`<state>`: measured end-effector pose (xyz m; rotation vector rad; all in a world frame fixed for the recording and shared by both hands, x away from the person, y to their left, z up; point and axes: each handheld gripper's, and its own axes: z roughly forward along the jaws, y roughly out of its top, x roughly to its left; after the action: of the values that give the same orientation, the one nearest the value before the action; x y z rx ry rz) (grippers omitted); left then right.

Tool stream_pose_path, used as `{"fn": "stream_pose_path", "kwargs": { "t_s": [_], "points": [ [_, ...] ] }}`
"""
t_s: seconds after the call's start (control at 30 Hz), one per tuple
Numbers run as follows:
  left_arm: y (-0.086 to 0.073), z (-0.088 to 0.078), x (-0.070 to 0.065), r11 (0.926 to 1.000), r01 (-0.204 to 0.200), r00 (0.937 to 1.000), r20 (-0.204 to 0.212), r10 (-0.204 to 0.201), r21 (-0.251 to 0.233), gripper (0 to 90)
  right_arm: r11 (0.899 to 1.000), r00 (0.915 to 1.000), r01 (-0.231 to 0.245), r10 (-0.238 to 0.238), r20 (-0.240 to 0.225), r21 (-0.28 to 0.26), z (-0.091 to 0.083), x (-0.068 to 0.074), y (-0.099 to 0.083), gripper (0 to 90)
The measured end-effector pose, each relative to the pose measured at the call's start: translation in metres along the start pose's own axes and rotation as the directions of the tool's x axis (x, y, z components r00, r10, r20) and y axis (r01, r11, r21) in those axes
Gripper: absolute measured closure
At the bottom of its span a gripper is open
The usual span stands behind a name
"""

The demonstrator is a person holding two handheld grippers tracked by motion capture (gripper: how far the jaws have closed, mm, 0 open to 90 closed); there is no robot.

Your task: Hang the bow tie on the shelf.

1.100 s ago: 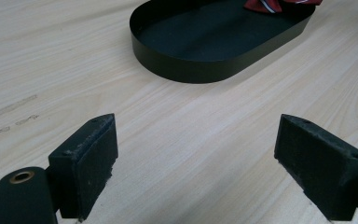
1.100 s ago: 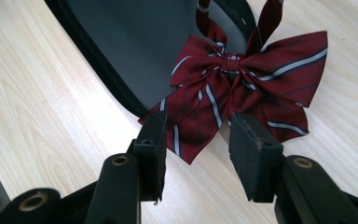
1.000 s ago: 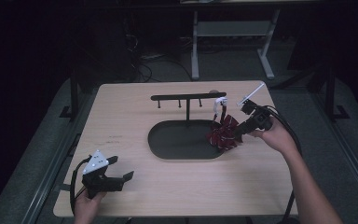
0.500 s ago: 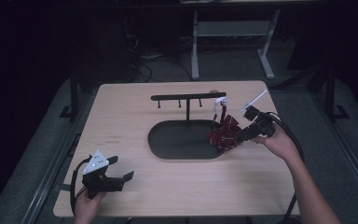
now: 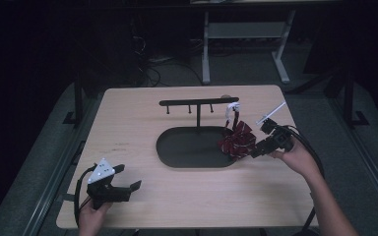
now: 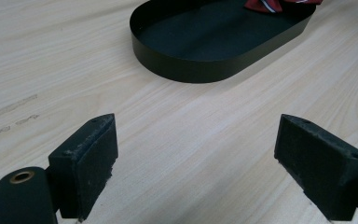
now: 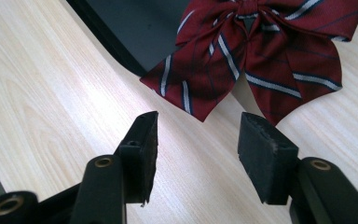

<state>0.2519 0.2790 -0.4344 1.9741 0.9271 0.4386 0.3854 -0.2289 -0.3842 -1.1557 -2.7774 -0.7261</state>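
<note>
A dark red bow tie (image 5: 237,139) with pale stripes hangs by a white strap (image 5: 232,112) from the right end of a black hook rack (image 5: 198,103). Its lower tails rest over the right rim of the black oval tray (image 5: 177,147). My right gripper (image 5: 257,151) is just right of the bow, open and holding nothing. In the right gripper view the bow tie (image 7: 256,51) lies just beyond the open right gripper (image 7: 198,140), apart from the pads. My left gripper (image 5: 128,177) stands open over bare wood at the near left. From the left gripper (image 6: 196,158) the tray (image 6: 214,51) lies ahead.
The rack's post stands in the tray, and its small hooks (image 5: 189,109) hang bare. The wooden table (image 5: 142,113) has its near edge close under both hands. Cables trail from both grippers. Desk legs and wires stand on the dark floor beyond.
My right gripper has drawn back a little from the bow, toward the near right. The left gripper and the bow have stayed put.
</note>
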Motion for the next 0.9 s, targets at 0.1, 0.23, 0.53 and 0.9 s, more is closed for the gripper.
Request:
{"fn": "stream_pose_path", "kwargs": {
  "t_s": [0.1,0.23,0.53,0.9],
  "points": [
    [0.000,0.000,0.000,1.0000,0.001,1.0000,0.000,-0.001,-0.002,13.1,1.000,1.0000,0.001,-0.001,-0.002,0.006,0.002,0.000,-0.003,46.9],
    [0.000,0.000,0.000,1.0000,-0.001,1.0000,-0.001,0.001,-0.001,13.0,1.000,1.0000,0.001,-0.001,-0.002,0.009,0.003,0.001,-0.006,46.7],
    [0.000,0.000,0.000,1.0000,0.000,1.0000,-0.001,0.000,-0.001,13.1,1.000,0.9999,0.004,-0.004,-0.015,-0.002,0.007,0.004,-0.022,46.7],
    [0.000,0.000,0.000,1.0000,0.000,1.0000,-0.002,0.000,0.004,13.0,1.000,0.9995,-0.013,0.012,-0.030,-0.021,0.016,0.007,-0.051,46.3]
  ]
}}
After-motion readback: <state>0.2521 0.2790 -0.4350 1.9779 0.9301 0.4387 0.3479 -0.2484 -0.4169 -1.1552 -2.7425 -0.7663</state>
